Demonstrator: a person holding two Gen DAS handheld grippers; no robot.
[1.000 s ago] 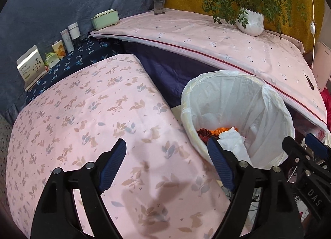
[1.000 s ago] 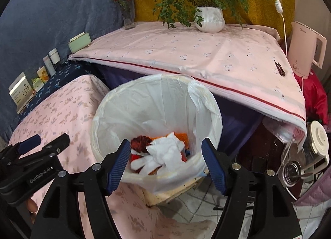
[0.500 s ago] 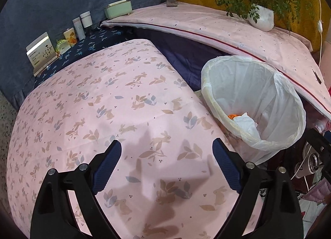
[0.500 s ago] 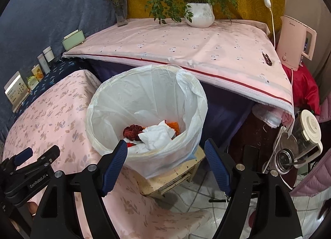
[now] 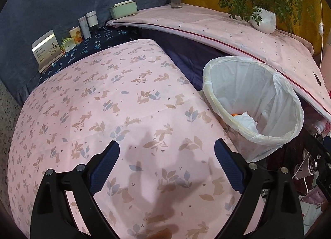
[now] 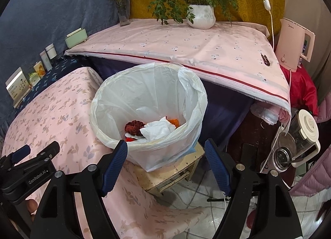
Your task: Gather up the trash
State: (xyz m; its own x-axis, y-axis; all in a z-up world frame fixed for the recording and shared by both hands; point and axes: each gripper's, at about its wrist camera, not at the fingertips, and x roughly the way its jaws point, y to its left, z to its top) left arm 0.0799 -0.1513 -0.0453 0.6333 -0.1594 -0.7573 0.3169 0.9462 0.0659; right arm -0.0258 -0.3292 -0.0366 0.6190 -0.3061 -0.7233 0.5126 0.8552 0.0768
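left gripper (image 5: pixel 166 163): fingers opening wide, nothing between them, just bare bunny-print counter (image 5: pixel 107 102) below.
right gripper (image 6: pixel 165 165): fingers spread wide, empty too.
trash (image 6: pixel 154 128): crumpled tissue and red/orange scraps sit in the bin (image 6: pixel 149 102), just beyond the right fingers.
vs earlier: both grippers backed off the bin; it's now off right of the left fingers.
meaning: looks like the drop's done.
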